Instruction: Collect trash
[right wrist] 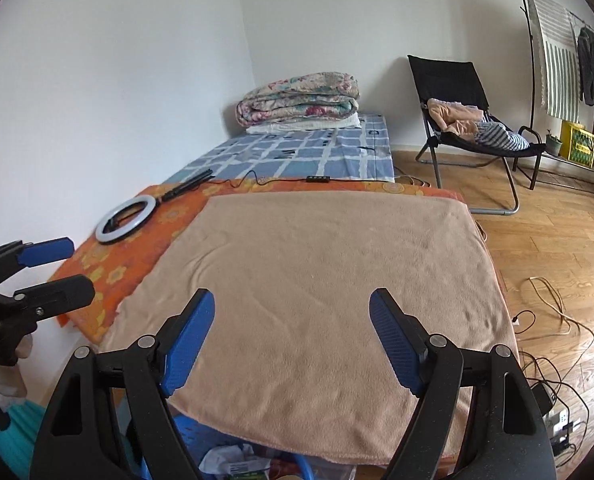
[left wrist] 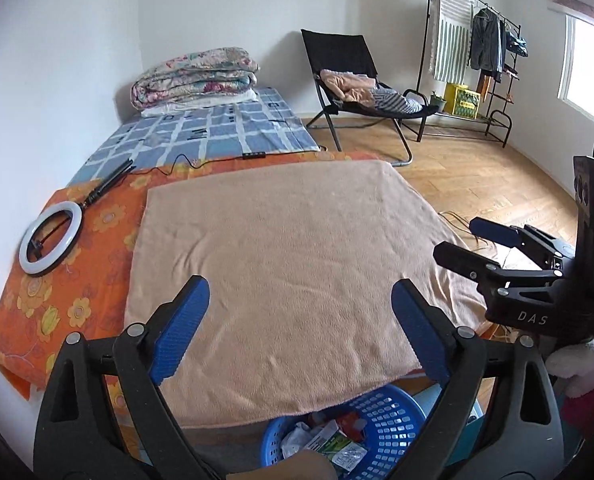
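With both tools raised over the bed [left wrist: 97,296], nothing held on either side: left gripper [left wrist: 301,328] spread wide, blue fingers [left wrist: 181,328] well apart and empty above the peach blanket [left wrist: 281,248]; right gripper [right wrist: 293,336] likewise wide open, fingers [right wrist: 393,344] bare, hanging over the same blanket. No litter visible anywhere on the blanket or on the orange floral sheet [left wrist: 73,292], only a ring light [left wrist: 51,240] lying flat near the wall. Collected trash [left wrist: 329,440] sitting down in the blue plastic basket [left wrist: 393,412] at the foot of the bed, just under the blanket's near edge: crumpled white paper, a green-printed wrapper, something red, all partly hidden by the left tool. Same pile glimpsed between the right tool's arms, trash [right wrist: 233,460] inside the basket [right wrist: 185,424]. Judged by look, very light, soft and crushable stuff, wrappers likely slick and springy, so best pinched at a crumpled fold or bunched edge rather than a flat face. Basket itself likely light yet stiff, perforated wall, best taken by the rim. Task apparently close to finished, though floor beyond the bed only partly in view.
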The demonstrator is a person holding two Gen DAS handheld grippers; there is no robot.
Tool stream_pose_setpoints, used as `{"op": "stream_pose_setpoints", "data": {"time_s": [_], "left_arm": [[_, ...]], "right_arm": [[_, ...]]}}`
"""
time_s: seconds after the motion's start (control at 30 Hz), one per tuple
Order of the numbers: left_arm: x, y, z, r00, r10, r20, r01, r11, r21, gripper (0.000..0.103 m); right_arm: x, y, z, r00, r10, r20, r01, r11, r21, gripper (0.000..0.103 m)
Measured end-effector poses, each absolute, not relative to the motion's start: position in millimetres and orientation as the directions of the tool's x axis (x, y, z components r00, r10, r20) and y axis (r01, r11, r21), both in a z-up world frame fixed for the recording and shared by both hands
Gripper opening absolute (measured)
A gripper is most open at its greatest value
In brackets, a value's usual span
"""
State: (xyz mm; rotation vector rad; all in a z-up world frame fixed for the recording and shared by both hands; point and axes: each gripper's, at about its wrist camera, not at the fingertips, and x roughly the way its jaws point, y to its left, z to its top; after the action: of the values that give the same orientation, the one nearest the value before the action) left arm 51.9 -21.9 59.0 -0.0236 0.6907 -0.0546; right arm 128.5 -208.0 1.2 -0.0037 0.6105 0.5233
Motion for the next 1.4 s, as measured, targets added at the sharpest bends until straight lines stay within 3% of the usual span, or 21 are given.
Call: {"op": "stream_pose_setpoints", "data": {"time_s": [0.27, 0.6, 0.8, 1.03, 1.4], "left_arm": [[69, -17, 65, 0.804, -0.022, -0.594, 0.015, 1.000, -0.018, 0.099], [90, -8, 42, 0.770, -0.030, -0.638, -0.023, 0.997, -0.074, 0.101], [96, -7, 33, 0.759, -0.009, -0.652, -0.041, 0.997, -0.061, 0.102], [98, 6, 28, 0.741, -0.029, -0.671, -0.074, 0.989, -0.125, 0.102], [99, 9, 27, 0.738, -0.020, -0.674, -0.083, 0.989, -0.120, 0.102]], "right_arm": [[152, -193, 1, 0.719, 0.427, -0.549, -0.439, 0.891, 0.118, 0.080], [176, -185, -37, 0.590, 0.498, -0.635, -0.448, 0.857, 0.256, 0.080], [177, -180, -40, 0.618, 0.457, -0.640, -0.444, 0.874, 0.195, 0.080], [183, -179, -47, 0.608, 0.454, -0.651, -0.435, 0.877, 0.205, 0.080], [184, -178, -49, 0.615, 0.446, -0.650, -0.431, 0.881, 0.196, 0.080]]}}
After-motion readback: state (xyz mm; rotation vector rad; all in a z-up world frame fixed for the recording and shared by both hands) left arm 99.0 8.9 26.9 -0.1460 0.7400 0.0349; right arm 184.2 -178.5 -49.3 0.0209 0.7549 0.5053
